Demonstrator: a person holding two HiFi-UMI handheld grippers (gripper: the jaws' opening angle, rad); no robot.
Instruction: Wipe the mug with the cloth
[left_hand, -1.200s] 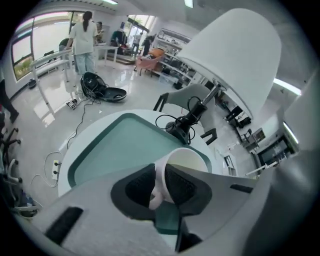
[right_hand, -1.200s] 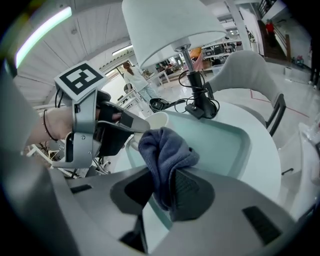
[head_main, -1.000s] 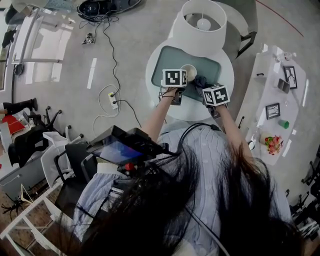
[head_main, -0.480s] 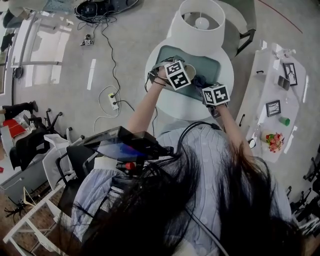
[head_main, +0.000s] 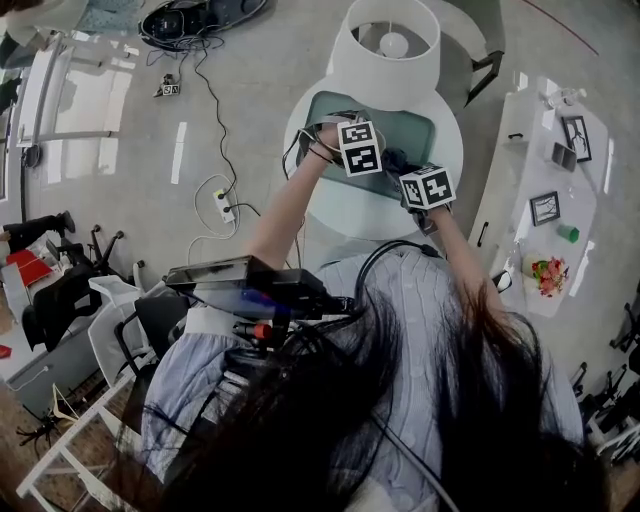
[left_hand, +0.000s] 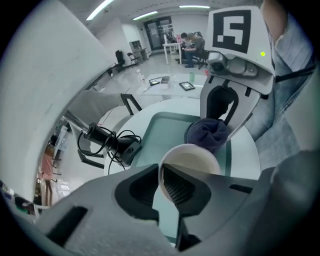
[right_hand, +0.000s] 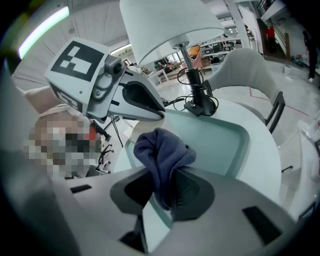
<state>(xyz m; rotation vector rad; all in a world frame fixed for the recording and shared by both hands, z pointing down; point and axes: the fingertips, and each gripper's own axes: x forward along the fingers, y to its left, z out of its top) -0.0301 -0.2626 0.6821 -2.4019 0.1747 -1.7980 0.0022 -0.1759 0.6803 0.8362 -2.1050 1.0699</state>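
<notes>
Left claw (left_hand: 167, 186) clamped on mug (left_hand: 192, 156) rim over the tray (left_hand: 160, 127), right claw (right_hand: 165, 197) pinching bunched dark cloth (right_hand: 162, 147) over the tray too, lamp (head_main: 385, 50) behind the tray

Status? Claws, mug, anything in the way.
Left claw shut on mug rim. Right claw shut on cloth, bunched close beside mug; contact unclear. Lamp behind, nothing between them.
</notes>
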